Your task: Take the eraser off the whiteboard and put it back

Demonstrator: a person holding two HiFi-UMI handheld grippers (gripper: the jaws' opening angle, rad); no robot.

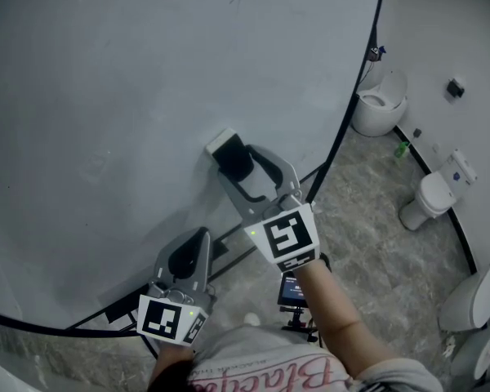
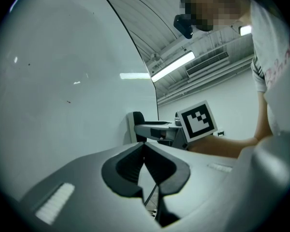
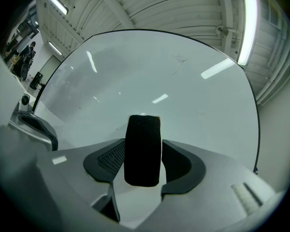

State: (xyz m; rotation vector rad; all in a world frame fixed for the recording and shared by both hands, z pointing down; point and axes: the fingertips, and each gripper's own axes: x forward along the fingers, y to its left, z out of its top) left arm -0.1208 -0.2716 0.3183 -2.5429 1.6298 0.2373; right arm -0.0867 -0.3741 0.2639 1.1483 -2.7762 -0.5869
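Grey marbled floor [image 1: 376,243]; ceiling strip lights [image 2: 173,65]

Whiteboard [image 1: 106,137] fills everything ahead and to my left. The eraser [image 3: 143,149] sits between the jaws of my right gripper [image 1: 231,160], apparently flat against the board near its lower right edge, though I can't make out the contact line. My left gripper [image 1: 198,237] is below and left of the right one, near the board's bottom edge, and the floor [image 1: 376,243] lies right of the board.

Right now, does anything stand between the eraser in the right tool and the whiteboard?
Nothing visible does. The right tool holds the eraser at bare whiteboard; the left tool, shut and empty, sits lower and aside.
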